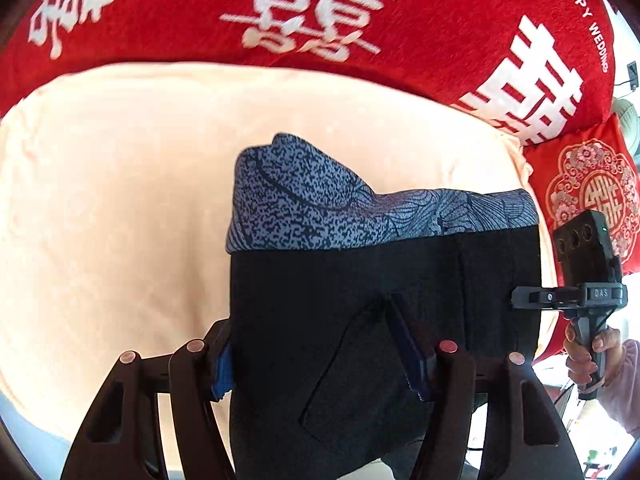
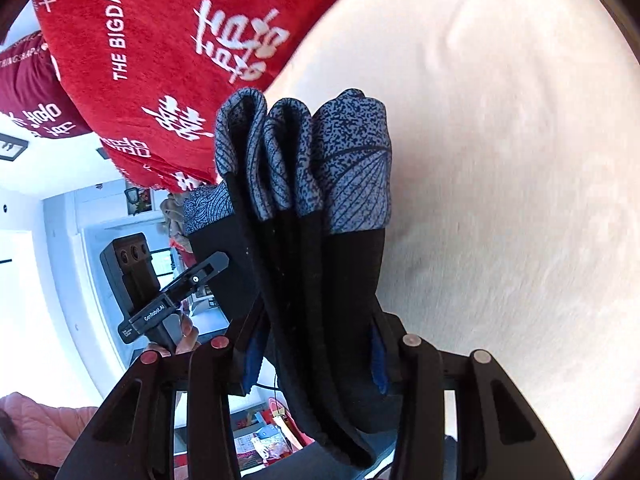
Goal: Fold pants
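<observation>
The pants [image 1: 360, 300] are black with a blue-grey patterned waistband [image 1: 340, 208]. They are folded into several layers and held up above a cream sheet [image 1: 120, 200]. My left gripper [image 1: 324, 356] is shut on the lower part of the black fabric. My right gripper [image 1: 520, 298] appears at the right edge of the left wrist view, clamped on the pants' side. In the right wrist view my right gripper [image 2: 316, 348] is shut on the bunched layers of the pants [image 2: 320, 260], and the left gripper [image 2: 216, 264] pinches the far edge.
A red blanket [image 1: 280, 20] with white characters lies behind the cream sheet; it also shows in the right wrist view [image 2: 160, 40]. A red patterned cushion [image 1: 592, 188] sits at the right. A white room with furniture [image 2: 60, 220] lies beyond the bed.
</observation>
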Demonstrator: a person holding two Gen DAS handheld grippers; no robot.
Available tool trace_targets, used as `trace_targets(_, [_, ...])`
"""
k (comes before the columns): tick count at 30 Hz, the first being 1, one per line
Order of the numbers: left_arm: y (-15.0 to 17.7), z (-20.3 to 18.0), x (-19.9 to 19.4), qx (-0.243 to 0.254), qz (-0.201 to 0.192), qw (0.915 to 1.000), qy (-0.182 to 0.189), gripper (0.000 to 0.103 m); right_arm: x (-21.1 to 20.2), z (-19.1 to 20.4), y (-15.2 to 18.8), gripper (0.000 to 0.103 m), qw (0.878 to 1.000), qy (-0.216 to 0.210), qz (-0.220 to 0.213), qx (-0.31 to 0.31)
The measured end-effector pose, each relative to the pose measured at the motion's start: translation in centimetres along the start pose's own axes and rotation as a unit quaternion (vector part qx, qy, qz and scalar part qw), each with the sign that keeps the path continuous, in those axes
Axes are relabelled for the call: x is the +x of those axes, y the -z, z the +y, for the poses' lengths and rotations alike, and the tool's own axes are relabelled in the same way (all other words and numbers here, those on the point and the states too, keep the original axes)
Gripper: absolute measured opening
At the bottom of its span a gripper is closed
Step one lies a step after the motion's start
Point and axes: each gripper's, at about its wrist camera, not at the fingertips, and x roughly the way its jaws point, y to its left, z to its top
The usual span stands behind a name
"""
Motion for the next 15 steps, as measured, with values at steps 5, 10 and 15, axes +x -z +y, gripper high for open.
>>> trace_targets(5, [2.1,2.3,1.0,0.003,-0.023,0.9987,-0.045,0.067,1.2,-0.5,1.2,0.047,1.0,0.013,-0.017,0.007])
trace_targets(10, [2.4,3.1,2.5,0.008,-0.038,0.9972,-0.064,0.084,1.2,-0.5,0.7,0.055,0.996,0.082,-0.035,0.007])
trace_targets(15, [2.6,2.8,3.5,0.011,-0.049,0.995,-0.086,0.102,1.5,0.2,0.5,0.077,0.977,0.202,-0.053,-0.034])
